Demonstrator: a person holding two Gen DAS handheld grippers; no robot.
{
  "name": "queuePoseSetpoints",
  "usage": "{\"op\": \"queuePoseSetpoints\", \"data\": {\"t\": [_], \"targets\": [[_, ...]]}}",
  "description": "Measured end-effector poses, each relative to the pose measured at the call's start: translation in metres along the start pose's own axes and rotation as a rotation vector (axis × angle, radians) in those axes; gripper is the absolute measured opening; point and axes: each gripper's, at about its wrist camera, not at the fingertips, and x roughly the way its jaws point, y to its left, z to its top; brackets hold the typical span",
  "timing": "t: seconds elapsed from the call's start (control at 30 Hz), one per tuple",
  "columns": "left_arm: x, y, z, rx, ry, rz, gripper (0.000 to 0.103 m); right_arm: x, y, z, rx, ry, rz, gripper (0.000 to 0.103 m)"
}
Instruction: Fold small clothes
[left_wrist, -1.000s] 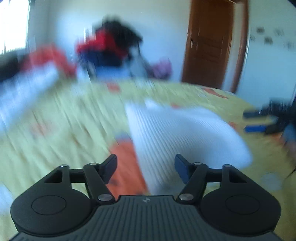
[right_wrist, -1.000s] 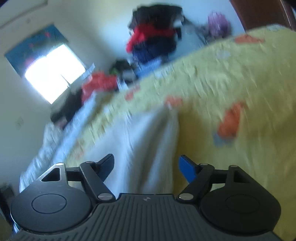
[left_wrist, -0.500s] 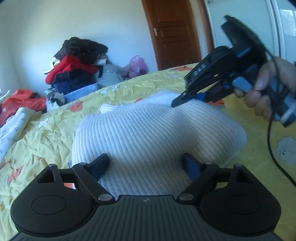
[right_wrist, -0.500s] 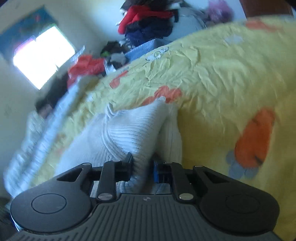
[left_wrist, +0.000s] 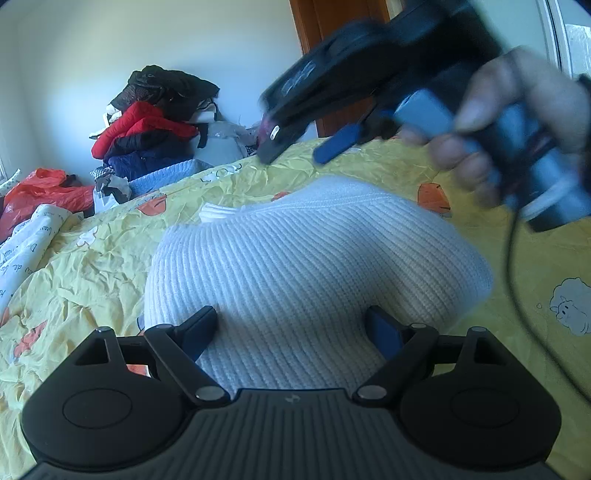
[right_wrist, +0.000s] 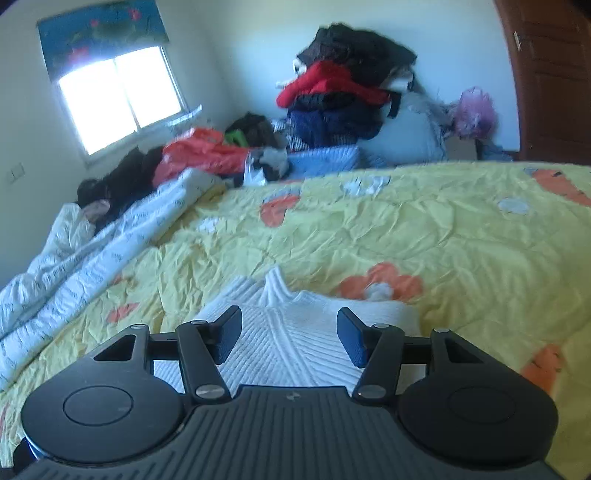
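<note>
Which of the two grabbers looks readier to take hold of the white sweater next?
Probably the left gripper: its open jaws straddle the near edge of the white sweater. The right gripper is lifted above the far side, jaws opening, nothing between them.

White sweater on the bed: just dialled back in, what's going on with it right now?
A person is folding the white knit sweater on the yellow bedspread with a hand-held gripper in each hand. The sweater lies folded into a compact bundle. The left hand-held gripper hovers over its near edge, jaws wide apart, gripping nothing. The right hand-held gripper is above the sweater with its jaws opening and nothing pinched between them.
</note>
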Motion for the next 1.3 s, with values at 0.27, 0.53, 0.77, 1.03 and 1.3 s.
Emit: {"op": "queuePoseSetpoints", "data": {"t": [0.27, 0.53, 0.77, 1.03, 1.3], "targets": [[-0.001, 0.003, 0.002, -0.005, -0.015, -0.010, 0.088, 0.043, -0.014, -0.035, -0.148, 0.053, -0.102, 0.067], [-0.054, 0.028, -0.017, -0.104, -0.131, 0.017, 0.089, 0.009, 0.007, -0.029, -0.162, -0.004, -0.153, 0.067], [-0.026, 0.024, -0.030, -0.079, -0.039, -0.030, 0.095, 0.031, 0.012, -0.046, -0.279, 0.118, -0.121, 0.077], [-0.072, 0.041, -0.050, -0.103, -0.112, 0.069, 0.095, -0.038, 0.006, -0.044, -0.165, 0.013, -0.055, 0.071], [-0.055, 0.053, -0.066, -0.152, -0.016, 0.175, 0.061, -0.089, 0.000, -0.090, -0.077, 0.026, 0.008, 0.071]]}}
